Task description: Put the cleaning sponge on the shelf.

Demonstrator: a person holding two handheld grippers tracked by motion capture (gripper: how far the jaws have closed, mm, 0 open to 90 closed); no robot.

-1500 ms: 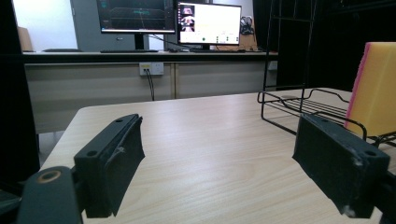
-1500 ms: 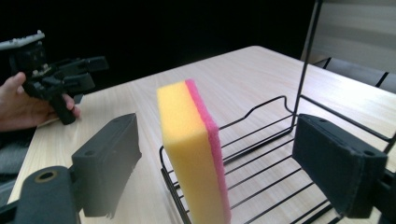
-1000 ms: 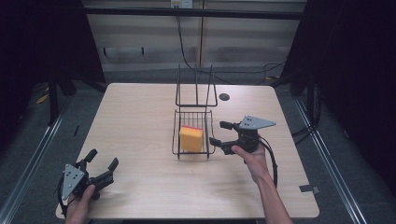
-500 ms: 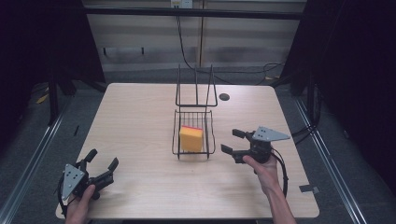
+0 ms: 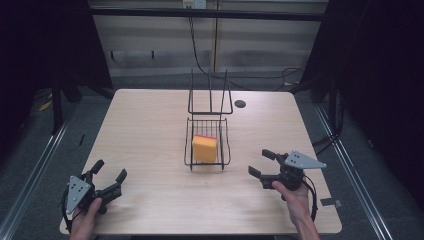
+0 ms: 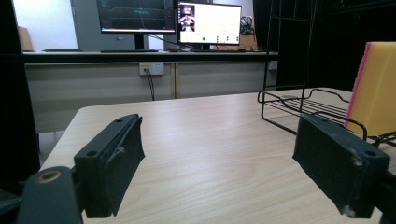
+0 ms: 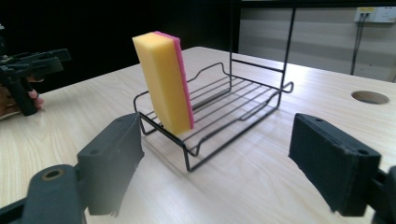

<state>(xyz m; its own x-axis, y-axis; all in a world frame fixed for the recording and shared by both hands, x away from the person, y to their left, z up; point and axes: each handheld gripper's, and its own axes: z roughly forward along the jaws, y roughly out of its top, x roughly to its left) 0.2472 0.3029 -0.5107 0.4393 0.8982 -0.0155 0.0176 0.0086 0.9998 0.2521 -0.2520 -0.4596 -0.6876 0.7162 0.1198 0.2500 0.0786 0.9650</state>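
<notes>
Yellow-pink sponge (image 5: 205, 148) stands on edge in wire rack (image 5: 223, 150), leaning against its front rail. Right gripper (image 5: 262, 164) nearby, left gripper (image 5: 108, 171) well apart; both jaws spread, empty.

The right gripper (image 5: 262, 163) — black, two-jawed, with a grey three-cornered plate on top — is now well clear of the black wire rack (image 5: 207, 135), pulled back toward the person's edge of the pale wooden table (image 5: 145, 130). A second ago its jaw tips sat just beside the rack's right wall — now bare tabletop lies between them, jaws wide apart and empty.
</notes>
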